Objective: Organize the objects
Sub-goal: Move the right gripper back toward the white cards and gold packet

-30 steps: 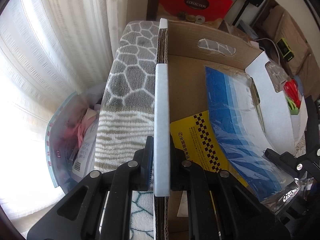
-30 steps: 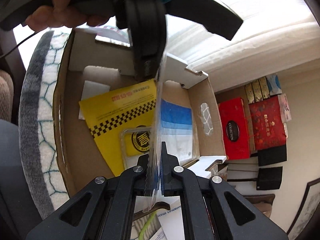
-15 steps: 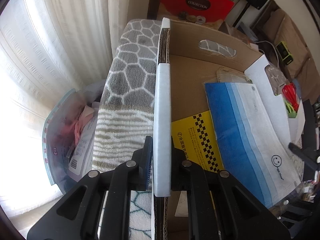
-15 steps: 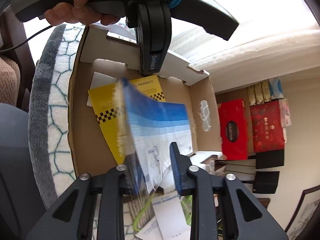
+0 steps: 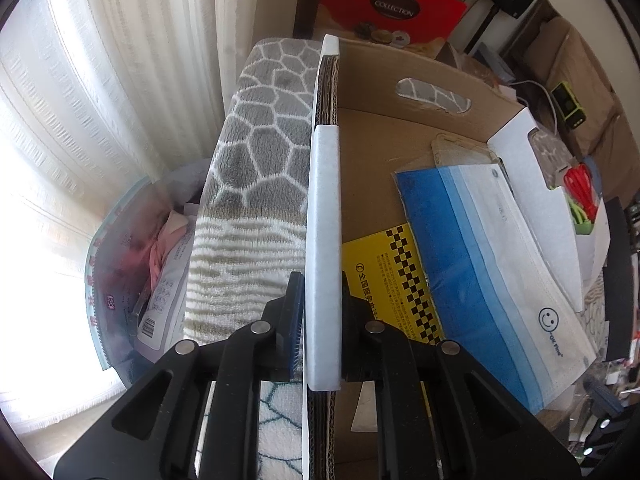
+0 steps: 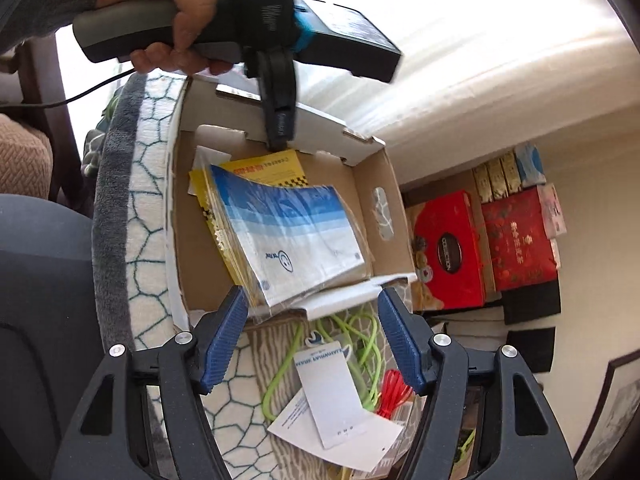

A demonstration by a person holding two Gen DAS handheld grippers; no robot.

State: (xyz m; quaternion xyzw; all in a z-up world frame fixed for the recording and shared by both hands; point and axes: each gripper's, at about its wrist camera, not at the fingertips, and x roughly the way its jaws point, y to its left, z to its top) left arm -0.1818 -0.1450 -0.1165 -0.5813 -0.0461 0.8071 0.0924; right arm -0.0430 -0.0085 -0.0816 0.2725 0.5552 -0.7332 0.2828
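Blanket-backed cardboard box holds mask pack; left jaws pinch its wall, right jaws spread

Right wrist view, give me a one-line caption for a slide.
Open right gripper facing a cardboard box where a blue-and-white packet lies on a yellow packet, while the left gripper clamps the far wall.

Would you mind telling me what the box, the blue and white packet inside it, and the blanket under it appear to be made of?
Box: corrugated cardboard, brown matte inside, white outside; fluted layers show along the wall edge clamped by the left hand-held gripper.
Blue and white packet: probably glossy clear plastic film, judging by its sheen and wrinkles; contents unclear.
Blanket: soft plush fabric with fuzzy pile, grey and white honeycomb pattern.
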